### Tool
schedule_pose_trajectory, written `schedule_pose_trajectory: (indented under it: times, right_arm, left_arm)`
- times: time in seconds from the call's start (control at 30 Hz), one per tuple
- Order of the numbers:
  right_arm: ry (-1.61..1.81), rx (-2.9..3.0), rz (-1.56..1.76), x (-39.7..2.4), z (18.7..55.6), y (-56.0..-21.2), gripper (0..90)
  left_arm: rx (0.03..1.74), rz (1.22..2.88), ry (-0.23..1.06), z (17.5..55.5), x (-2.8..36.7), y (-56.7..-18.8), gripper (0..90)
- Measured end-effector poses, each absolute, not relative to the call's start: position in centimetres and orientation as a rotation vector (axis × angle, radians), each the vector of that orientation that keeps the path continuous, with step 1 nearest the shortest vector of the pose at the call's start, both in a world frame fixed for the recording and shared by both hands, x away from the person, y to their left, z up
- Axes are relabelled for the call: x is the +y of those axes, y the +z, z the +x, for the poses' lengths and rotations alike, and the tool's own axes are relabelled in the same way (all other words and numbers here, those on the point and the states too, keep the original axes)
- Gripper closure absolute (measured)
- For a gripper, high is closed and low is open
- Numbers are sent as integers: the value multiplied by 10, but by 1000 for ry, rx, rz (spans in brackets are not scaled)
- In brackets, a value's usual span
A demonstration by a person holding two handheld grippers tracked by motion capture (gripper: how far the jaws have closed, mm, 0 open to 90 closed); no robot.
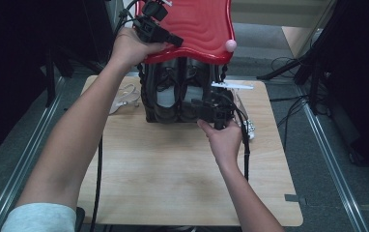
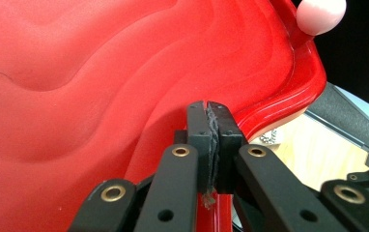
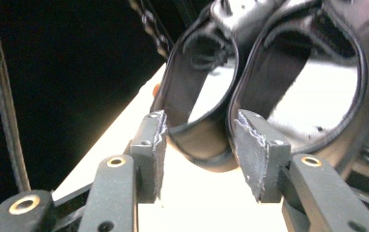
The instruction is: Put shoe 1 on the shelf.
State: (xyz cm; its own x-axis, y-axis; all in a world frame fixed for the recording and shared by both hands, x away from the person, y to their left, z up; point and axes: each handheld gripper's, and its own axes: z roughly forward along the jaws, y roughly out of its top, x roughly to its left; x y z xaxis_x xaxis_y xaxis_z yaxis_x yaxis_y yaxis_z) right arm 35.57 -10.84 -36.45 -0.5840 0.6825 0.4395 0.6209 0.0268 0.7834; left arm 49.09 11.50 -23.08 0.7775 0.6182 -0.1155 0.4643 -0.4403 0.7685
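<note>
A red moulded lid (image 1: 197, 24) with a pink knob (image 1: 231, 45) stands raised over a black case (image 1: 149, 104) at the table's far side. My left gripper (image 1: 175, 41) is shut on the lid's front rim; in the left gripper view the pads (image 2: 213, 121) pinch the red edge (image 2: 269, 108). A pair of black shoes (image 1: 175, 96) stands upright inside the case. My right gripper (image 1: 203, 104) is at the case's front right, open. In the right gripper view its jaws (image 3: 200, 121) flank the heel rim of one shoe (image 3: 206, 152) without pressing it; the other shoe (image 3: 313, 130) is beside it.
The case rests on a wooden table (image 1: 173, 169). A pale crumpled item (image 1: 124, 96) lies left of the case. A white stick (image 1: 233, 86) and a small bead chain (image 1: 248, 126) lie to its right. Dark stands and cables surround the table.
</note>
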Motion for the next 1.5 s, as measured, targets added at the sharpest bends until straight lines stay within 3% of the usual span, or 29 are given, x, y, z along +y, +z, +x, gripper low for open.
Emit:
schedule_pose_trajectory:
  times: [0.27, 0.4, 0.5, 1.03, 1.5]
  right_arm:
    - [1599, 2306, 1288, -113, 341, -386, 643]
    - [1557, 2360, 1258, -110, 338, -401, 821]
    - [1568, 2375, 1280, -108, 343, -409, 900]
    - [1632, 2334, 1383, -115, 374, -428, 900]
    - [1631, 2320, 1364, -119, 382, -423, 900]
  left_arm:
    - [807, 2109, 221, 492, 115, -231, 888]
    - [802, 2111, 226, 491, 115, -231, 888]
    - [800, 2111, 229, 491, 115, -231, 890]
    - [813, 2110, 235, 490, 114, -231, 898]
    - [832, 2099, 241, 488, 114, -232, 898]
